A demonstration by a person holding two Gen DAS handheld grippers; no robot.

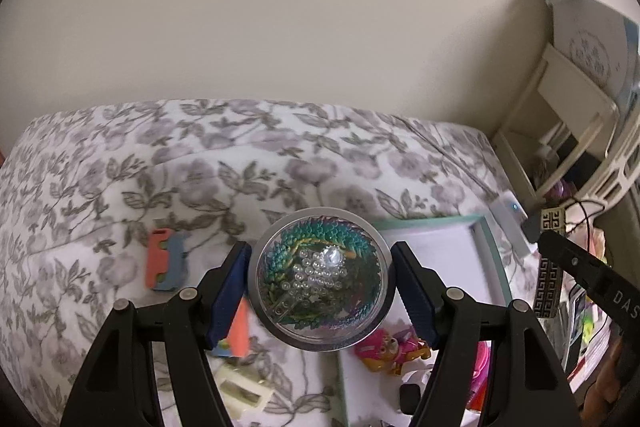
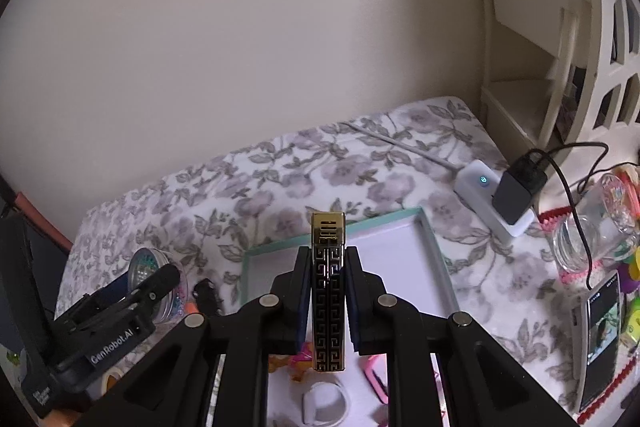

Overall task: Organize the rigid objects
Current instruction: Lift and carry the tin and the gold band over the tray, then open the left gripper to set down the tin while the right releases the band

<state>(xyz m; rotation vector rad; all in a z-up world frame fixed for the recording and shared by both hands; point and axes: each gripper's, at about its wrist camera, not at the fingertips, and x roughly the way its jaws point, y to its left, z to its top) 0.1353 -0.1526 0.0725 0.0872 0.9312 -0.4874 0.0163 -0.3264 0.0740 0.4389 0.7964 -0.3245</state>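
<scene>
Lighter axis: gold-and-black patterned lighter [image 2: 328, 299] is held with its long axis along the fingers, gold cap end pointed away from the camera toward the tray [image 2: 434, 243]
Right gripper [image 2: 328, 301]: closed on the lighter, pads pressed on both long sides
Left gripper [image 1: 322, 281]: clamped on a round clear case [image 1: 322, 279] at its rim, its flat clear face turned to the camera; a coiled scaly figure and small clear beads are seen inside
Position: both items are carried above the floral bedspread [image 1: 200, 155], the case over the tray's near-left corner
Left view only: orange toy [image 1: 162, 259], pink toy figure [image 1: 390, 347] in the tray, white block [image 1: 240, 391]
Right view only: power strip [image 2: 486, 195] with black charger, glass jar [image 2: 592, 227], phone [image 2: 600, 343], white ring [image 2: 324, 403]
Shared: each gripper is seen at the edge of the other's view
</scene>
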